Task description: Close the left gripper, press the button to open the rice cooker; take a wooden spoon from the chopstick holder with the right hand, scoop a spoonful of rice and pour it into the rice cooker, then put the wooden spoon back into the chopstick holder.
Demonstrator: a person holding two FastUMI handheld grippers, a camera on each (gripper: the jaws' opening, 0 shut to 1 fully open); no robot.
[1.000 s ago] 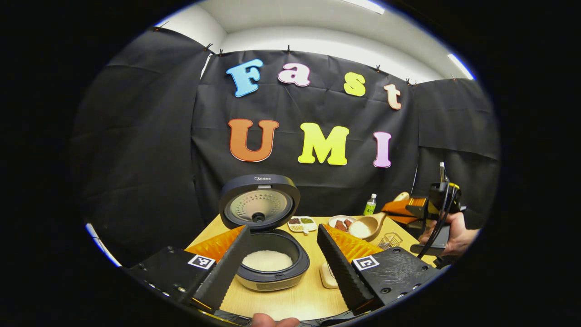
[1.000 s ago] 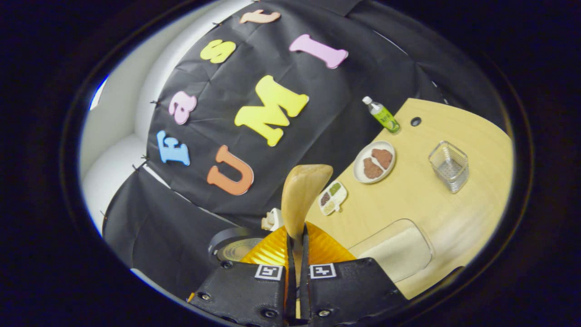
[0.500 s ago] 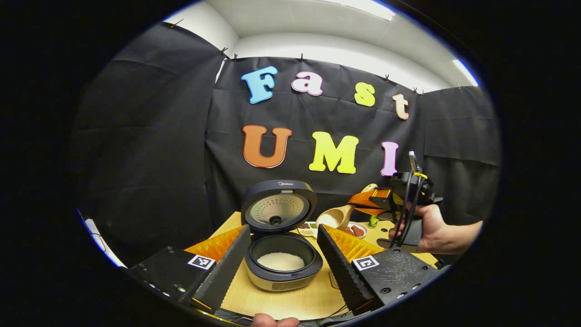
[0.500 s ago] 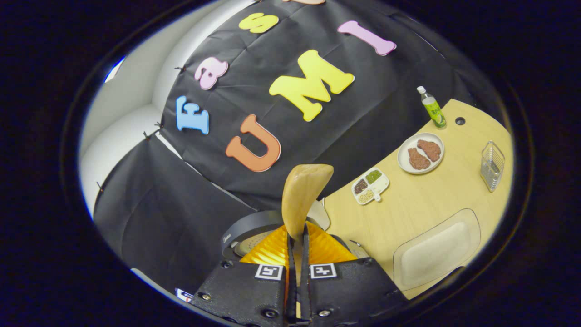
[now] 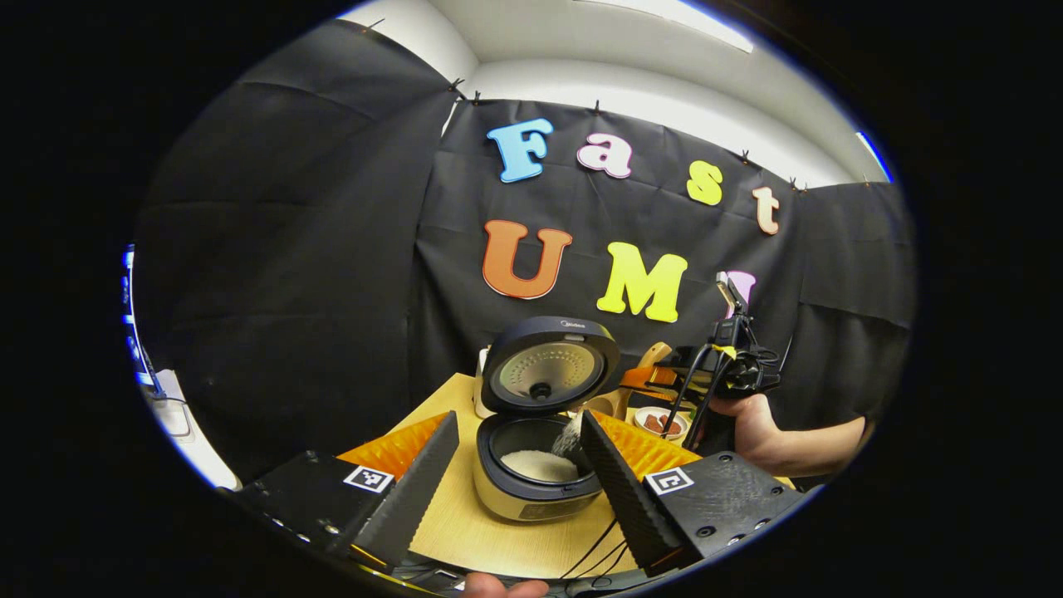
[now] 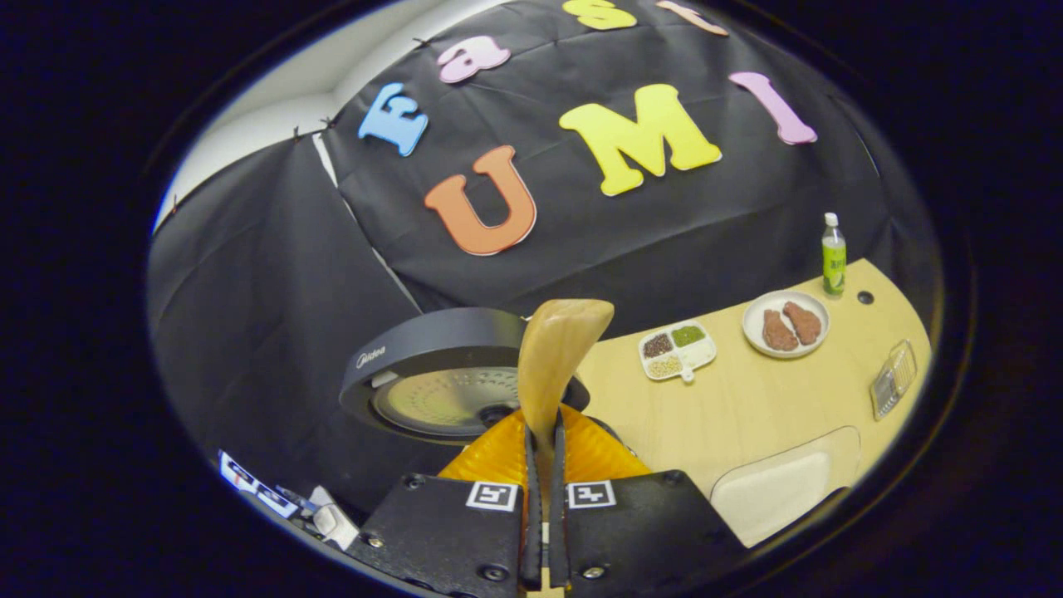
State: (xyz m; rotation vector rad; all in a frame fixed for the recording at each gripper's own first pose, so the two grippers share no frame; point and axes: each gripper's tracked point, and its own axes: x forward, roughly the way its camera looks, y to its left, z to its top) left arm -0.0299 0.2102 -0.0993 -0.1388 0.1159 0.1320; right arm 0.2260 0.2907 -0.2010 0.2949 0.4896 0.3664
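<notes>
In the left gripper view, the left gripper (image 5: 519,473) hangs low over the near edge of the wooden table (image 5: 490,540), its jaws spread wide and holding nothing, with the rice cooker (image 5: 536,473) framed in the gap between the two fingers. The cooker's lid (image 5: 550,364) stands raised behind the pot, and white rice (image 5: 540,465) lies in the inner bowl. A thin stream of grains falls from the wooden spoon (image 5: 619,399), which is tipped just above the pot's right rim, beside the lid's edge. The right gripper (image 5: 664,378) grips the spoon's handle from the right, held by a hand (image 5: 751,428), and a small plate (image 5: 660,422) sits on the table just below it. Bare tabletop lies in front of the cooker, crossed near the edge by a few dark cables (image 5: 594,552). In the right gripper view, the right gripper (image 6: 544,531) is clenched on the wooden spoon (image 6: 558,357), whose handle runs up between the closed fingers, with the back of its bowl facing the camera. The cooker's open lid (image 6: 440,378) sits just left of and behind the spoon. To the right the table (image 6: 747,415) is open: a divided dish (image 6: 677,349), a plate (image 6: 785,324) with two brown pieces, a green bottle (image 6: 833,245) at the far edge, the clear chopstick holder (image 6: 893,378) near the right edge, and a pale tray of rice (image 6: 785,486) at the near edge, all well apart.
</notes>
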